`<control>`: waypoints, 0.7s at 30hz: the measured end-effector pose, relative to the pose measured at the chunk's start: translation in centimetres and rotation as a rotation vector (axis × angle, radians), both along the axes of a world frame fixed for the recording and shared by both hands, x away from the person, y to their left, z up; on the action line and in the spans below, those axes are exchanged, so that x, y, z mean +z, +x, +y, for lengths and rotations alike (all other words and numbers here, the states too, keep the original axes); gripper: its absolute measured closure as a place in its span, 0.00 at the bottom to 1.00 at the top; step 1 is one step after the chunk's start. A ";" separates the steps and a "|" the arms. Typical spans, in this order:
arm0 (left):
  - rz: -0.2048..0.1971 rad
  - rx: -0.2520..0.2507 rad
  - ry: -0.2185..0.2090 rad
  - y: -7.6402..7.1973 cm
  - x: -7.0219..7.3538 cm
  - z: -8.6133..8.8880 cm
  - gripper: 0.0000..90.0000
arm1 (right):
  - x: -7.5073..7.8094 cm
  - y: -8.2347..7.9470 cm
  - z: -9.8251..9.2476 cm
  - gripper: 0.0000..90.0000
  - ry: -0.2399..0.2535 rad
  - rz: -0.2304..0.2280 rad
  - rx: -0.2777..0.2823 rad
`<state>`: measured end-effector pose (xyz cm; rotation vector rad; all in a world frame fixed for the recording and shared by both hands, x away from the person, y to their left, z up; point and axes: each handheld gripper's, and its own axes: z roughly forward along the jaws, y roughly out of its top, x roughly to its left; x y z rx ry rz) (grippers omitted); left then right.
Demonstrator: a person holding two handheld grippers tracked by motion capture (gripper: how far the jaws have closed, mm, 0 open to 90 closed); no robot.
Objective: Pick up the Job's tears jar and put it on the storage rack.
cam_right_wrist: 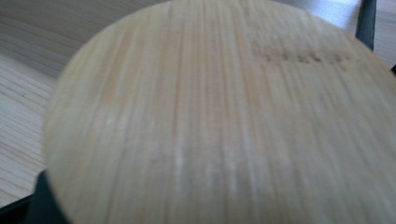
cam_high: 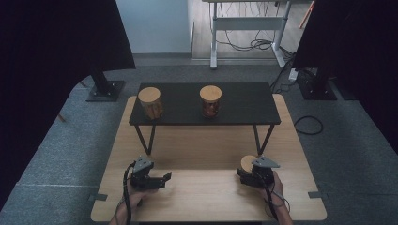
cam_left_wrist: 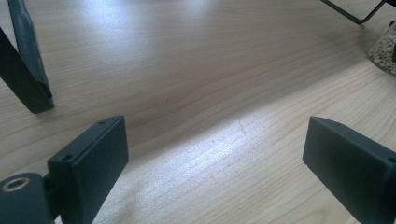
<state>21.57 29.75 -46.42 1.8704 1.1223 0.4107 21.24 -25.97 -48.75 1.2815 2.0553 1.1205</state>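
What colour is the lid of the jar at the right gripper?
Pale, light-brown wood with fine straight grain; the lid shows best in the right gripper view.

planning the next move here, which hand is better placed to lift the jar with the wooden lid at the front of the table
Right. The right gripper is already at the front jar, whose wooden lid sits close against its camera. The left gripper rests open over bare table on the far side, with nothing between its jaws.
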 end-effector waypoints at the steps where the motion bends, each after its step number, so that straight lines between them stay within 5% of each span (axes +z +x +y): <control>1: 0.000 0.000 0.000 0.0 0.0 0.0 0.07 | 0.0 -0.1 0.0 0.26 0.003 -0.004 0.003; 21: 0.002 -0.001 -0.001 0.0 0.0 0.0 0.07 | -0.3 -0.1 -0.1 0.27 0.000 -0.020 0.005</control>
